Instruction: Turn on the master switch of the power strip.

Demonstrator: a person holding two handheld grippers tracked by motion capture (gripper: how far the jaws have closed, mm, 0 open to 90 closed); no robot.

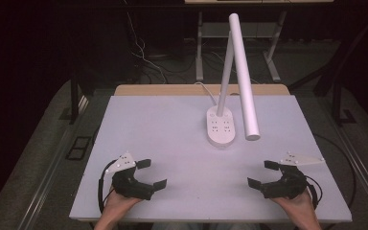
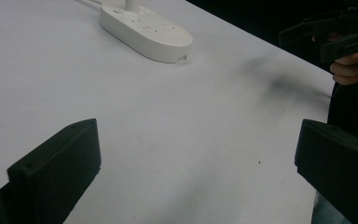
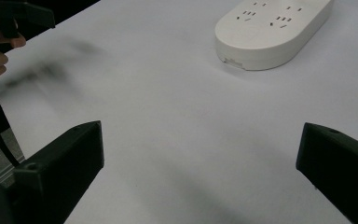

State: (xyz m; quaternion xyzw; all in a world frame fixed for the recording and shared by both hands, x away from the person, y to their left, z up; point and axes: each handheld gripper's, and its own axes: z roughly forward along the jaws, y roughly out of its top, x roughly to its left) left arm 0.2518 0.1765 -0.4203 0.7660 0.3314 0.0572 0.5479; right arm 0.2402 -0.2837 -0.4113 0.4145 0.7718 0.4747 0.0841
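Claws both gape wide and empty — left claw (image 1: pixel 151 173), right claw (image 1: pixel 262 173) — low over the white counter (image 1: pixel 172 143). Between and beyond them stands the desk lamp (image 1: pixel 221 127): stiff, smooth plastic, probably bottom-heavy — best gripped by its slim upright stem.

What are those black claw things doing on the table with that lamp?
A person holds one tool in each hand at the near edge of a white table. The left tool and the right tool both have their jaws wide open with nothing between them. A white desk lamp stands farther back on its oval base, with its long head folded down. Neither tool touches the lamp; both sit apart from it, pointing towards the middle.
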